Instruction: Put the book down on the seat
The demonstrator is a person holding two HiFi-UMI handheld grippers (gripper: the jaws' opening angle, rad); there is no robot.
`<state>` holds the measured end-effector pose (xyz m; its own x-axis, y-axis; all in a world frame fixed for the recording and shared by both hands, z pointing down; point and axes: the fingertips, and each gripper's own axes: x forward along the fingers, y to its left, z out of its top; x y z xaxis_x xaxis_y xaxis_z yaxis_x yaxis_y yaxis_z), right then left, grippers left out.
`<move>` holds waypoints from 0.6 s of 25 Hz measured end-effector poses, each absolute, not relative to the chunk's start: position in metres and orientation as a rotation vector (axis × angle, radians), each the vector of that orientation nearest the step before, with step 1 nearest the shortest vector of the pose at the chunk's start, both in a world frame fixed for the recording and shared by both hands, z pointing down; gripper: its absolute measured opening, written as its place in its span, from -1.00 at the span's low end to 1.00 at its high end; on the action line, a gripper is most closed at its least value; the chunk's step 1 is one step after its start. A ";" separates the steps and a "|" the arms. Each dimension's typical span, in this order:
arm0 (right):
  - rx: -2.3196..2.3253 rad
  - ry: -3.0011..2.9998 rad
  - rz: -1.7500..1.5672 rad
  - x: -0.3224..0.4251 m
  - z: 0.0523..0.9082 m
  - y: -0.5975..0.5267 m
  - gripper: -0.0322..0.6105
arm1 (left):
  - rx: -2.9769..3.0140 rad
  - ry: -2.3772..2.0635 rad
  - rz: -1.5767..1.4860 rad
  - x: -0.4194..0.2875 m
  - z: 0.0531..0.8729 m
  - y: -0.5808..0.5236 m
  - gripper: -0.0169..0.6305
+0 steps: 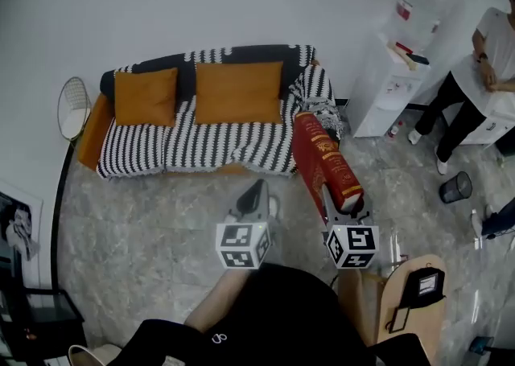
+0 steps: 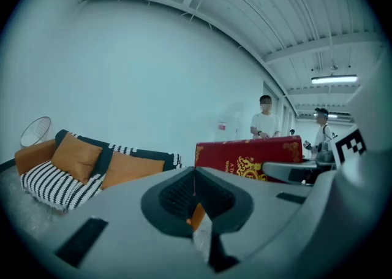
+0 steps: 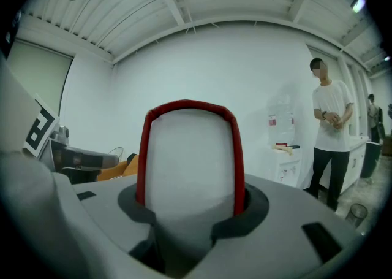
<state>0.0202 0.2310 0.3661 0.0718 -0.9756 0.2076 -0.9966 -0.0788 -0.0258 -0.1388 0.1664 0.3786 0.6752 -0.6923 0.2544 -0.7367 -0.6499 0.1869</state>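
A thick red book (image 1: 325, 161) with gold print is held on edge above the floor, my right gripper (image 1: 342, 205) shut on its near end. In the right gripper view its white page block and red cover (image 3: 190, 149) fill the gap of that gripper (image 3: 191, 211). My left gripper (image 1: 256, 191) hangs just left of the book, shut with nothing in it; its pads meet in a thin line (image 2: 195, 181). Ahead stands the sofa, its seat (image 1: 201, 145) under a black-and-white striped cover, with two orange cushions (image 1: 238, 92) against the back. The book's side (image 2: 248, 159) shows in the left gripper view.
A white water dispenser (image 1: 393, 83) stands right of the sofa, a person (image 1: 481, 87) beyond it. A black bin (image 1: 455, 187) sits on the marble floor at right. A round wire stand (image 1: 74, 104) is left of the sofa. A wooden board (image 1: 409, 302) is near my right side.
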 end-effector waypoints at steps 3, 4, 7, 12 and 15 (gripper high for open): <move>2.219 -2.017 0.290 0.039 0.376 0.189 -0.20 | 2.599 -1.126 0.253 -0.120 0.388 0.120 -0.91; 2.228 -2.009 0.303 0.046 0.377 0.175 -0.20 | 2.600 -1.115 0.263 -0.112 0.389 0.104 -0.91; 2.262 -1.981 0.359 0.068 0.380 0.131 -0.20 | 2.613 -1.067 0.321 -0.086 0.391 0.057 -0.91; 2.293 -1.963 0.400 0.098 0.379 0.044 -0.20 | 2.623 -1.046 0.372 -0.055 0.386 -0.031 -0.91; 2.293 -1.965 0.396 0.113 0.376 -0.005 -0.20 | 2.624 -1.049 0.377 -0.041 0.383 -0.078 -0.91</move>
<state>0.1135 -0.0050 0.3763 0.1358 -0.9568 0.2572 -0.9817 -0.1649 -0.0950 -0.0406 -0.0784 0.3827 0.7005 -0.6253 0.3439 -0.7010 -0.6931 0.1680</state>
